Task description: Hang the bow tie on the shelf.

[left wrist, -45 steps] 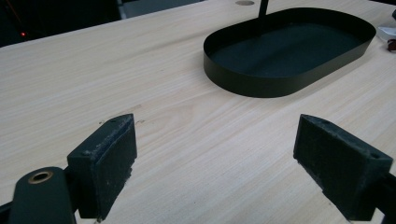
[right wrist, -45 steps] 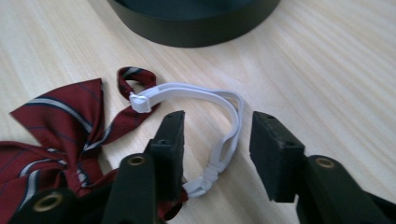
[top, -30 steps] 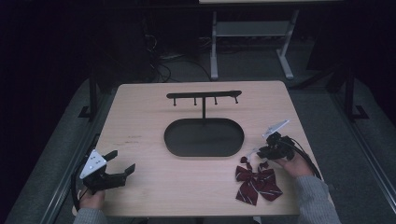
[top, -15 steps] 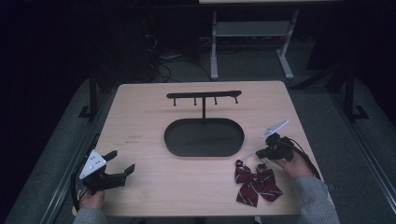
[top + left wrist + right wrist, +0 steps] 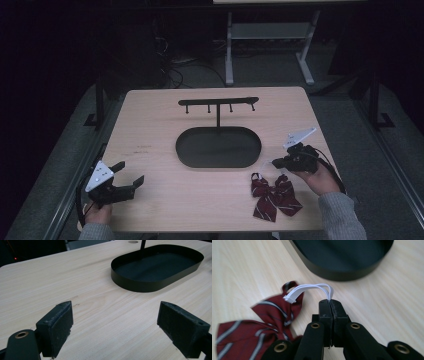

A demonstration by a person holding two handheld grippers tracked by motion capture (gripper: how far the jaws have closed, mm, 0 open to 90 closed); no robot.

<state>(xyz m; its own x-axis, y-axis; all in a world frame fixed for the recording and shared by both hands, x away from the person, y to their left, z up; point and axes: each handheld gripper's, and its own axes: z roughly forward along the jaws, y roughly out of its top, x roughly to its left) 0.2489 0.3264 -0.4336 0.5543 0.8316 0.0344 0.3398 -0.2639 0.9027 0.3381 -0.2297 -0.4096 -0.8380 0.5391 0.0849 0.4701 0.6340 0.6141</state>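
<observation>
A dark red striped bow tie (image 5: 275, 196) lies on the wooden table (image 5: 150, 125) near the front right. My right gripper (image 5: 276, 163) hovers just above and behind it. In the right gripper view the jaws of that gripper (image 5: 329, 302) are shut on the tie's white elastic strap (image 5: 312, 288), which arches back to the bow tie (image 5: 249, 325). At the front left, my left gripper (image 5: 129, 173) is open with nothing in it. Seen from the left gripper view, that gripper (image 5: 115, 325) is over bare wood.
A black oval tray (image 5: 220, 150) sits mid-table, with a black post and hook bar (image 5: 218, 102) rising behind it. The tray (image 5: 155, 267) lies ahead of the left jaws, and its wall (image 5: 342, 272) stands just beyond the right jaws. Dark floor surrounds the table.
The right gripper has risen a little off the bow tie, with the white strap pinched and drawn up. The left gripper has stayed in place.
</observation>
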